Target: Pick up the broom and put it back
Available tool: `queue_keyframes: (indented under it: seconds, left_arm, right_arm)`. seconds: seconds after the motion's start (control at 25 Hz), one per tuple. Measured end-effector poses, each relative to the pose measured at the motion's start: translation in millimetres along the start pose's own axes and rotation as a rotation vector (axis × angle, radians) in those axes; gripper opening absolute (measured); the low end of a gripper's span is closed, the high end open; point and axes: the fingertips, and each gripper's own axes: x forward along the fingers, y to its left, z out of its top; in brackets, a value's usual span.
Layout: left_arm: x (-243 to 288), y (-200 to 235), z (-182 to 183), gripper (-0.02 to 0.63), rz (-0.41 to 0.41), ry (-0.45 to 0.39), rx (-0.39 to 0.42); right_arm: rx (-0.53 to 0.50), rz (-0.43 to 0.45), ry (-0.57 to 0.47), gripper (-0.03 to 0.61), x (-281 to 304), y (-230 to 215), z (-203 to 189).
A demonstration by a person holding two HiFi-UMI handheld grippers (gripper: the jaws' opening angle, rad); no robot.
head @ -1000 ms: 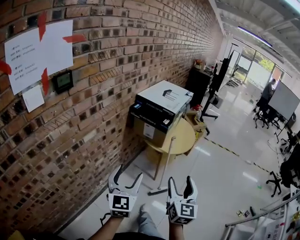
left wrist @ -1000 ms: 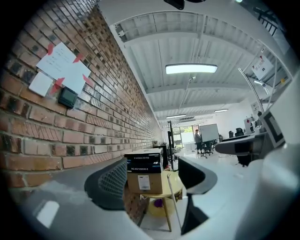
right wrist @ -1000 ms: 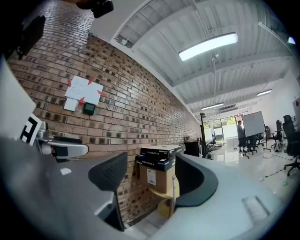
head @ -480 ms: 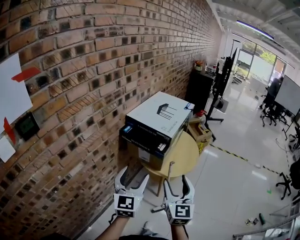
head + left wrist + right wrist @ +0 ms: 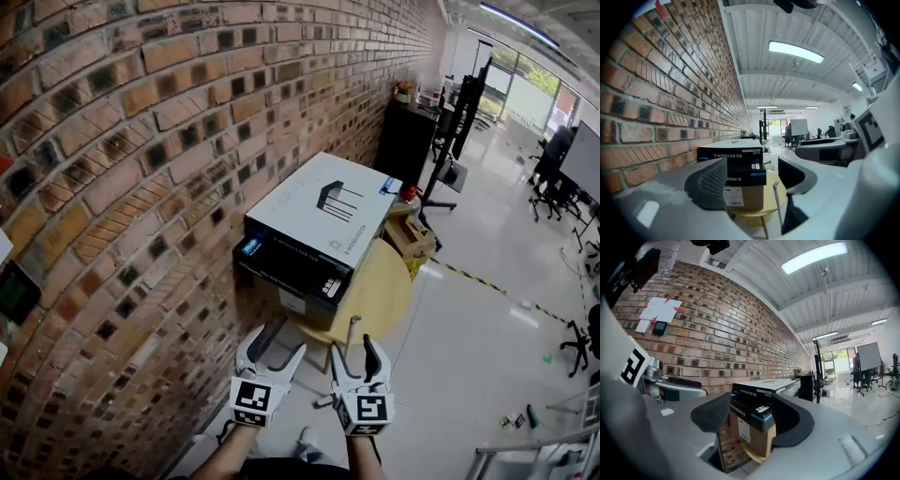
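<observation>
The broom (image 5: 352,332) is a thin pale handle that leans on the edge of the round yellow table (image 5: 382,281), its lower end hidden behind my right gripper. In the left gripper view the broom (image 5: 777,206) stands right of the boxes, beyond the jaws. My left gripper (image 5: 274,343) is open and empty, short of the table. My right gripper (image 5: 353,347) is open too; its jaws have just been closing with nothing between them. In the head view the handle rises just beyond its fingertips. The right gripper view shows no handle, only the boxes far ahead.
A large black-and-white carton (image 5: 319,220) lies on a cardboard box (image 5: 743,197) on the table. The brick wall (image 5: 141,141) runs along the left. Further back stand a black cabinet (image 5: 405,141), a screen stand (image 5: 459,122) and office chairs; pale floor (image 5: 469,337) spreads to the right.
Both grippers and the view have moved forward toward the table and broom. The papers on the wall have slid out of view. The right jaws stand narrower.
</observation>
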Motion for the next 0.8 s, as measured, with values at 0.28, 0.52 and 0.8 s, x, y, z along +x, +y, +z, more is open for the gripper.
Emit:
queue_keyframes:
  seconds: [0.28,0.52,0.8]
  left_arm:
    - [34.8,-16.2,-28.9,0.341,-0.230,0.055,0.033]
    - [53.3,-49.9,-79.9,0.341,-0.399,0.139,0.035]
    - [78.7,-83.8,-124.6,0.341,-0.540,0.189,0.068]
  right_arm:
    - [0.065,-0.138,0.101,0.281,0.4,-9.8,-55.6]
    - [0.155,-0.231,0.207,0.281,-21.6,-23.4,-122.8]
    - [0.214,-0.345,0.239,0.281,-71.4,-72.0,-161.1]
